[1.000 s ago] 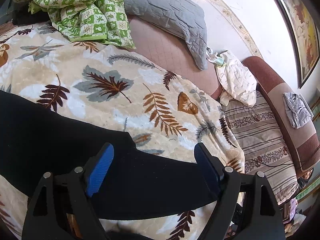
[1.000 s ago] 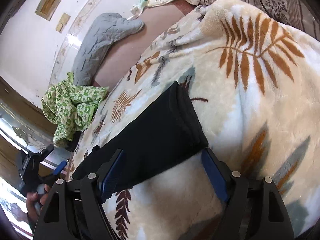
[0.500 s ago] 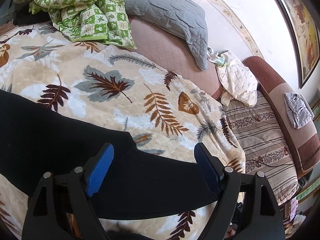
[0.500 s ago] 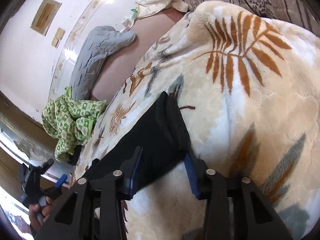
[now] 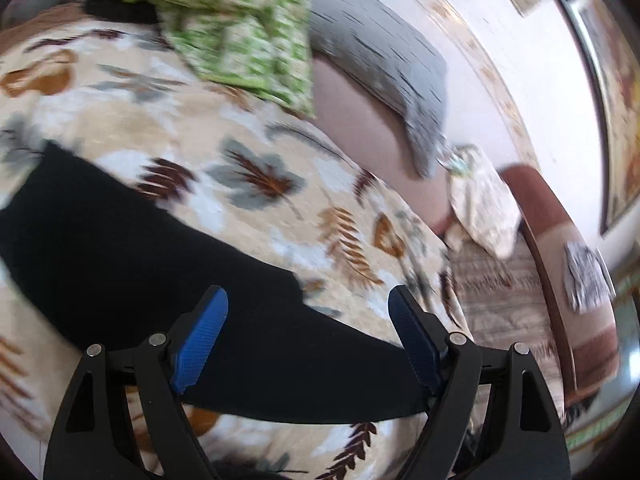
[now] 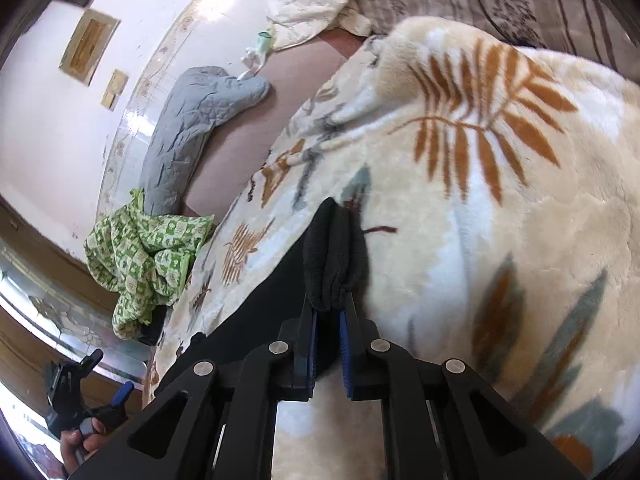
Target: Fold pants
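So the right hand-held gripper (image 6: pixel 328 320) had clamped the black pants' (image 6: pixel 334 256) cuff end on the leaf-print blanket (image 6: pixel 500 208); the left hand-held gripper (image 5: pixel 308 320) hung wide open above the pants (image 5: pixel 120 240), holding nothing.

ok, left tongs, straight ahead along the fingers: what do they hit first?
Probably the black pants: the left tongs are open, with the dark fabric lying across the gap between the fingers. Beyond it is the leaf-print blanket. Height above the fabric is unclear in this blurred view.
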The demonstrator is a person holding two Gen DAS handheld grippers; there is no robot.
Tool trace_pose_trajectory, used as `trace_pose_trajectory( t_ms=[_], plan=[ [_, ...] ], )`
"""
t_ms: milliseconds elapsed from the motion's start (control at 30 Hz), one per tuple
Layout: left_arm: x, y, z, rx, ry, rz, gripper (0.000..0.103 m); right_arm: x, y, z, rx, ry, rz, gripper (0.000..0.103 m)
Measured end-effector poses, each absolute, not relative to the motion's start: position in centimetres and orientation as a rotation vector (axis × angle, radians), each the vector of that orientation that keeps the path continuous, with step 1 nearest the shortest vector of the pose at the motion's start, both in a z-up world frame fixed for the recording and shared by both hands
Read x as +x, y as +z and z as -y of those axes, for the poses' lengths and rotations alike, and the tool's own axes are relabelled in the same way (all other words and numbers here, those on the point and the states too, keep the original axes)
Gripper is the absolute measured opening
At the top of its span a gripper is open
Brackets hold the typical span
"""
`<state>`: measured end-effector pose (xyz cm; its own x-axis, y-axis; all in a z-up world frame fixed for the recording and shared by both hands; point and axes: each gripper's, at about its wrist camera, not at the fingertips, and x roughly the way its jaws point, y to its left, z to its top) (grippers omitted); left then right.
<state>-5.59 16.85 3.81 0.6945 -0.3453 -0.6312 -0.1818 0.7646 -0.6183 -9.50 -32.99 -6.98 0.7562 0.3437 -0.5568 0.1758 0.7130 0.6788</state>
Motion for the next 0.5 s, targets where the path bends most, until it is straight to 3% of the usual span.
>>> trace_pose_trajectory(
  t_ms=[233,500],
  plan=[
    [-9.3,5.9,-21.0,-0.717,0.096,-0.636,0.083,-8.7,-4.9,28.8,0.727,0.264,-0.727,0.008],
    [-7.9,4.0,-22.5,-0.733,0.120,-0.595,0.083,-7.0,-3.6,20.3,0.631,0.568,-0.762,0.008]
  ],
)
